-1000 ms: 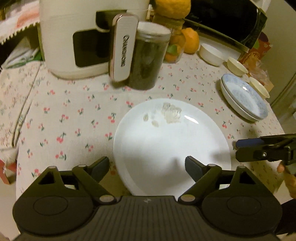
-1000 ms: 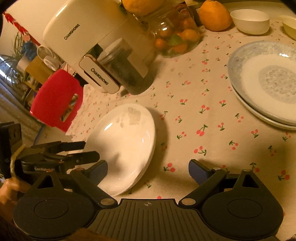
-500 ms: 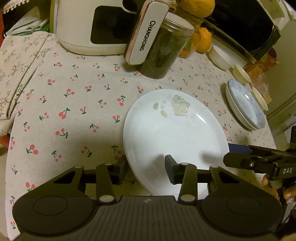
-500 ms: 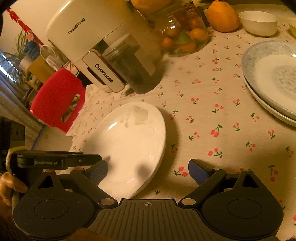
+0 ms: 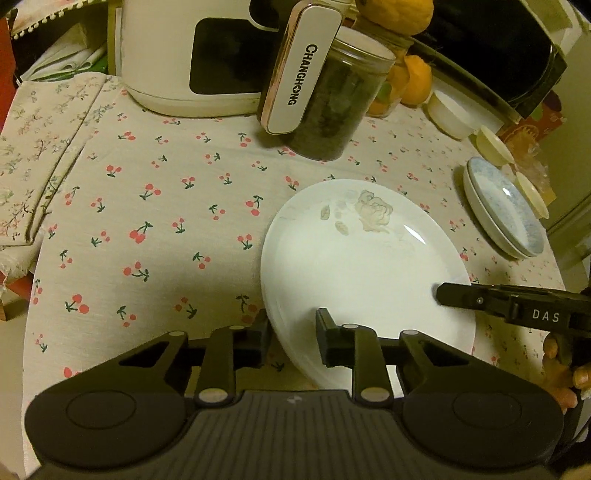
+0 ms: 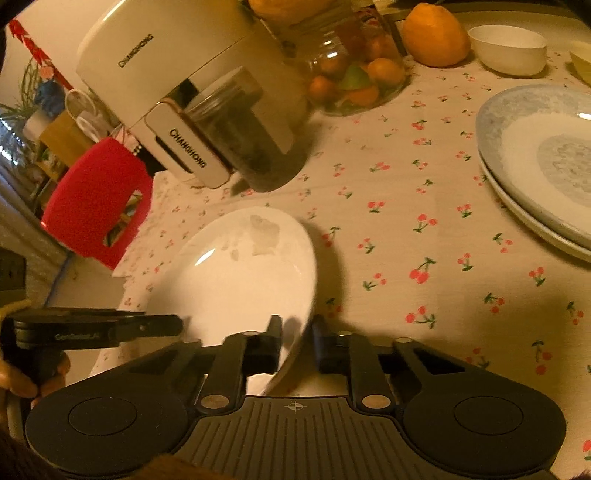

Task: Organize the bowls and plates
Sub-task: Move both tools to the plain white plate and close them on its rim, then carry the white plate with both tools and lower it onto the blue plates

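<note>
Near edge of the counter: the plate lies there with the left gripper straddling its near-left rim and the right gripper on its opposite edge, one finger above the rim, one below. Behind the plate stands the jar, and behind that the appliance, its handle in front of the jar. Off to the plate's right, well apart, two stacked plates; beyond them the small bowl, with the fruit just left of it.
</note>
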`<action>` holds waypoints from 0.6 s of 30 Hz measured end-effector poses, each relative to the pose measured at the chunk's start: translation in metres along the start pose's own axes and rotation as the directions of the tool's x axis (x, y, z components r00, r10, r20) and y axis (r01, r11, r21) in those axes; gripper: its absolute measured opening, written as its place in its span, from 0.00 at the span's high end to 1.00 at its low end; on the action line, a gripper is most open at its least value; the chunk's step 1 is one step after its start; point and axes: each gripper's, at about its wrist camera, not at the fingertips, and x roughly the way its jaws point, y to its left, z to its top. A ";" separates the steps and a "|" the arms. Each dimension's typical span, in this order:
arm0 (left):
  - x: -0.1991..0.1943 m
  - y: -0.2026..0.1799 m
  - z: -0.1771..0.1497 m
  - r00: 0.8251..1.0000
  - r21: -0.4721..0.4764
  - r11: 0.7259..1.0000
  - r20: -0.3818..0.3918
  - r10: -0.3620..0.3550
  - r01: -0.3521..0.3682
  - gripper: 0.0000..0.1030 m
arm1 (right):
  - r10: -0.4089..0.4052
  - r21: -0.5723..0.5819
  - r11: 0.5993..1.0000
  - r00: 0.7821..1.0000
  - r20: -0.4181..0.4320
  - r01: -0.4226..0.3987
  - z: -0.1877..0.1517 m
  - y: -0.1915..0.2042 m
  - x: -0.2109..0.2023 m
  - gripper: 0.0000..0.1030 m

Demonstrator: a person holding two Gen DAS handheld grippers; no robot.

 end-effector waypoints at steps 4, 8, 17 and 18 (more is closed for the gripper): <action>0.000 -0.005 0.001 1.000 0.018 1.000 0.006 0.003 -0.003 0.79 | -0.011 0.006 1.000 1.000 0.016 0.011 0.001 -0.002 -0.005 0.86; -0.001 -0.011 0.003 1.000 0.025 1.000 0.021 -0.005 0.005 0.79 | -0.013 0.017 1.000 0.999 0.033 0.013 0.004 -0.005 -0.011 0.86; 0.002 -0.029 0.014 0.999 0.034 0.999 0.041 -0.020 0.018 0.80 | -0.024 0.053 0.998 0.999 0.043 0.022 0.012 -0.019 -0.026 0.86; 0.002 -0.032 0.015 0.999 0.035 0.999 0.043 -0.023 0.021 0.80 | -0.022 0.060 0.998 0.999 0.048 0.019 0.013 -0.022 -0.028 0.86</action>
